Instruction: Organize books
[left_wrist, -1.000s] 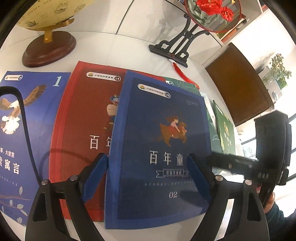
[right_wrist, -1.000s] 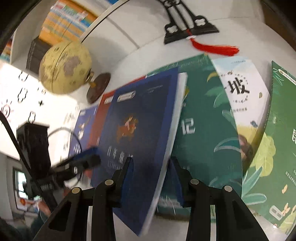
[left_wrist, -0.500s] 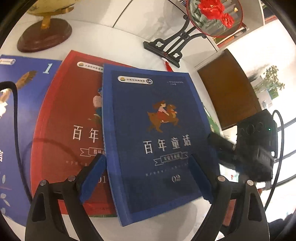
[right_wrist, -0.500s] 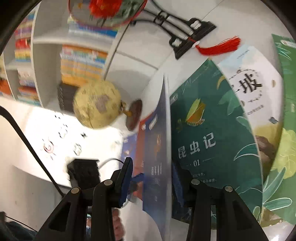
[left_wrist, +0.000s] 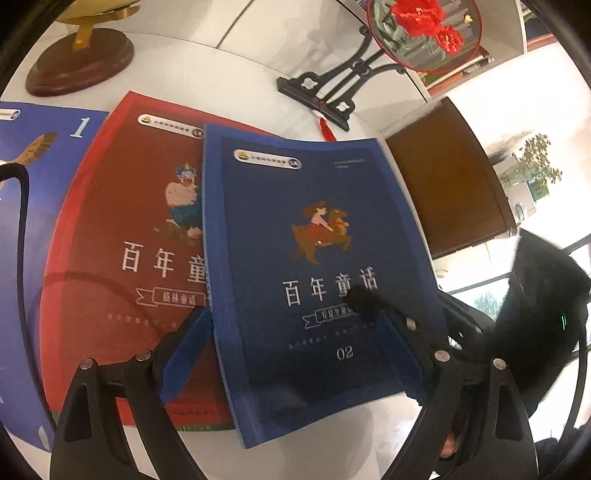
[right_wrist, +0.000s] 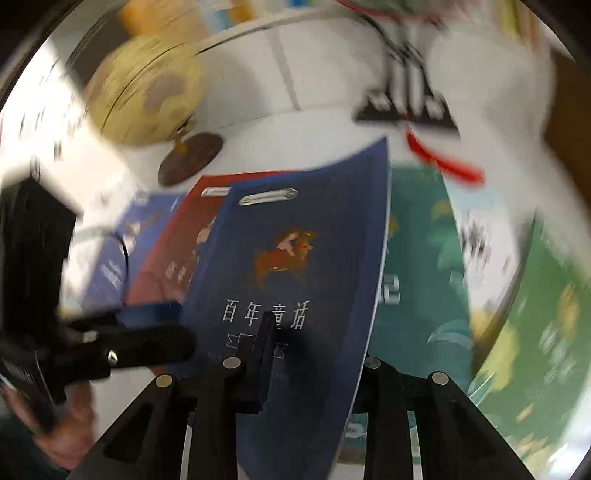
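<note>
At the centre of the left wrist view, the blue book (left_wrist: 314, 273) lay tilted across the red book (left_wrist: 133, 236), its right edge raised off the table (left_wrist: 221, 81). My right gripper (right_wrist: 295, 369) had just been closing, and in its own view the jaws pinched the book's lower right margin, one finger (right_wrist: 264, 354) lying flat on the cover. In the left view the same gripper (left_wrist: 364, 304) reached in from 4 o'clock. My left gripper (left_wrist: 295, 350) had spread wider and straddled the book's lower edge, pads apart from both sides, gripping nothing. A lighter blue book (left_wrist: 22, 221) lay at 9 o'clock of the red one; green books (right_wrist: 417, 280) lay at 3 o'clock of the held volume in the right view, which was blurred. I judged the step in hand to be carrying the blue book onto the red one to build a stack. The next move, I judged, called for lowering the raised edge, squaring the spines, then releasing.
</note>
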